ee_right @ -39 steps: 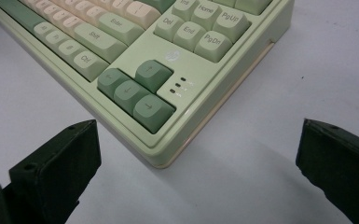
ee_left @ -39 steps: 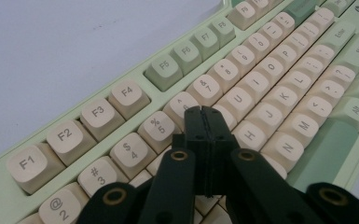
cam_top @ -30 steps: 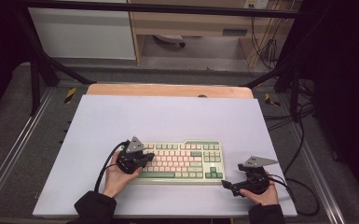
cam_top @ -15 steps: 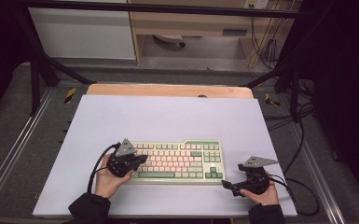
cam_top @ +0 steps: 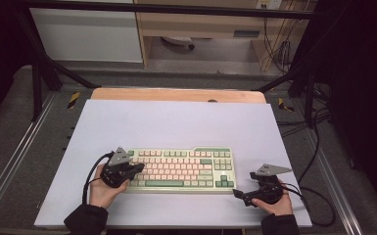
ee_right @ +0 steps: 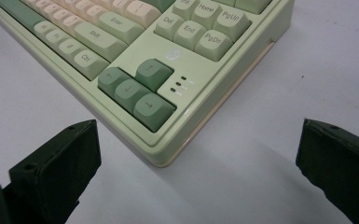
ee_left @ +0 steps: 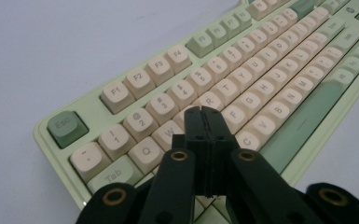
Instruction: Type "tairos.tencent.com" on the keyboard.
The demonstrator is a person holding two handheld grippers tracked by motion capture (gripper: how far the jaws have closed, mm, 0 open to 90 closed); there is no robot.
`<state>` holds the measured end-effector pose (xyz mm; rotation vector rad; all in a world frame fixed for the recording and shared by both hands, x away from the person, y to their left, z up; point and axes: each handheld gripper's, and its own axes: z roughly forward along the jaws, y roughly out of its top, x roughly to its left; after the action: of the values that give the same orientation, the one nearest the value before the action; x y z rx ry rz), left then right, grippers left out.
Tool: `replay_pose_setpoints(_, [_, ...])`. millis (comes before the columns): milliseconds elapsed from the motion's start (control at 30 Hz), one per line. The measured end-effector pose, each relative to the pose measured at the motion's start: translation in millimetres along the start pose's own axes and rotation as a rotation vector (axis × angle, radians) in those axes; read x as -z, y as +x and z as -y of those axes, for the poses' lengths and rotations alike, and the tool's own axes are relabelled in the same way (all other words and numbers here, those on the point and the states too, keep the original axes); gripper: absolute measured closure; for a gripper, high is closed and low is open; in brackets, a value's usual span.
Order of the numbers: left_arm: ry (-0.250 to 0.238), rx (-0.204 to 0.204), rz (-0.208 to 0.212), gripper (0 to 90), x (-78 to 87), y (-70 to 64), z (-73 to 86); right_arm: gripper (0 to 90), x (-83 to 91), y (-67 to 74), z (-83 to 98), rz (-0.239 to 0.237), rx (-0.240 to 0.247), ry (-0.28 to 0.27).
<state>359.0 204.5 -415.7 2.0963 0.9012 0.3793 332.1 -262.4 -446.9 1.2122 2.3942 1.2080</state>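
Observation:
A pale green keyboard [cam_top: 181, 169] with cream and green keys lies flat on the white table top [cam_top: 176, 122], near its front edge. My left gripper [cam_top: 139, 167] is shut with nothing between its jaws. Its tips hover over the keyboard's left end, above the letter keys just right of Tab [ee_left: 204, 112]. The keyboard [ee_left: 261, 70] stretches away to the upper right in the left gripper view. My right gripper [cam_top: 237, 195] stands open just off the keyboard's front right corner. In the right gripper view, its jaws [ee_right: 199, 128] flank that corner, with the arrow keys [ee_right: 135, 88] just beyond.
A wooden strip [cam_top: 176, 94] borders the table's far edge. Metal frame rails [cam_top: 10, 161] run along both sides. Cables [cam_top: 318, 196] trail off the right side, and a loop of cable [cam_top: 90, 174] hangs from the left gripper. Shelving and a wall stand behind.
My left gripper has slid left along the keyboard, from near its middle-left keys to its left end, still shut. The right gripper has stayed in place.

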Motion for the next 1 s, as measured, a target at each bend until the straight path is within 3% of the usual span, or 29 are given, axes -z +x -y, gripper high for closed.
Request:
replay_pose_setpoints(400, [0.017,0.017,-0.017,89.9,1.7,8.9,12.7,0.4,-0.8,0.7,0.2,-0.002,-0.004,0.000])
replay_pose_setpoints(1000, [0.019,0.010,-0.016,89.9,-4.7,8.7,16.0,0.3,-0.1,1.5,-0.3,-0.002,-0.006,-0.004])
